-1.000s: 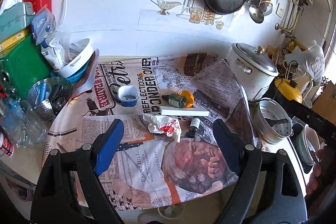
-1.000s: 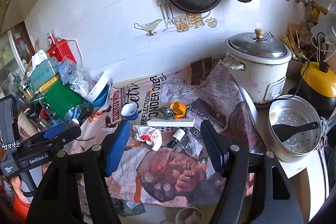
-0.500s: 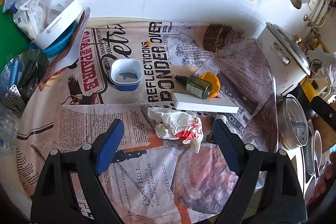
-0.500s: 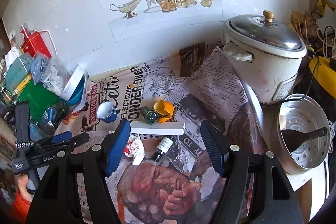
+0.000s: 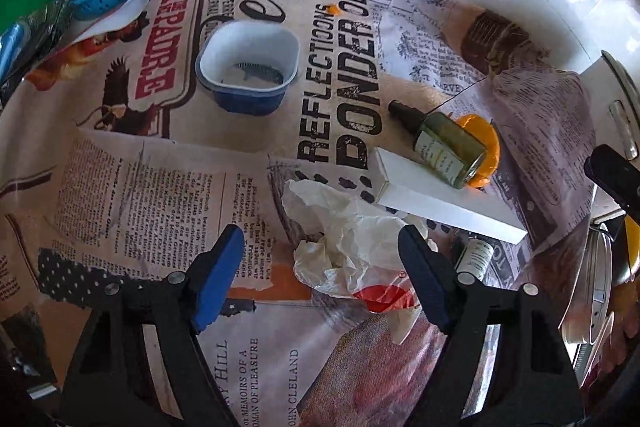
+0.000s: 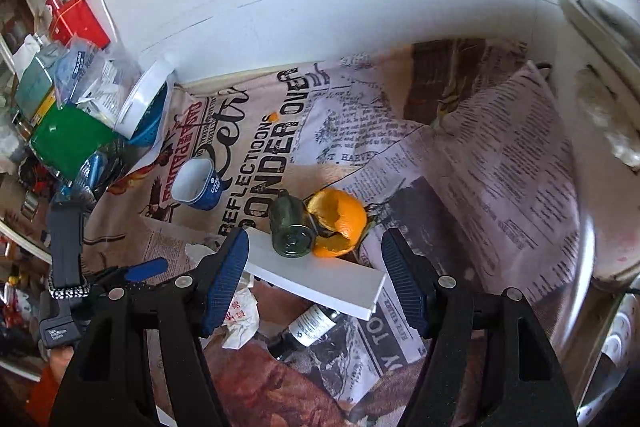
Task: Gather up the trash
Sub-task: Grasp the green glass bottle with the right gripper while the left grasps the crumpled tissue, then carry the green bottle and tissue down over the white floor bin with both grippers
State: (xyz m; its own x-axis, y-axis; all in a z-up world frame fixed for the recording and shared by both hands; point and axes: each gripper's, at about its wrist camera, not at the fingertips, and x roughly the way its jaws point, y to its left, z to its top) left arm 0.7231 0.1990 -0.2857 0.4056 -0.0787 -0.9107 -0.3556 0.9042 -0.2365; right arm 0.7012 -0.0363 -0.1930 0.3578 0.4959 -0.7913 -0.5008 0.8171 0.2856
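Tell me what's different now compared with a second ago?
Both grippers have dropped closer to the table. The left gripper now straddles the crumpled wrapper, jaws closing but not gripping yet. The right gripper has come in over the white box, open. Bottle, orange peel and blue cup haven't moved.

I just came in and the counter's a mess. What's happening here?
A person holds a gripper in each hand over the newspaper-covered counter, clearing trash. The left gripper frames the crumpled wrapper, its jaws closing but not yet touching it. The right gripper is open above the white box, green bottle and orange peel. Nothing is picked up yet.
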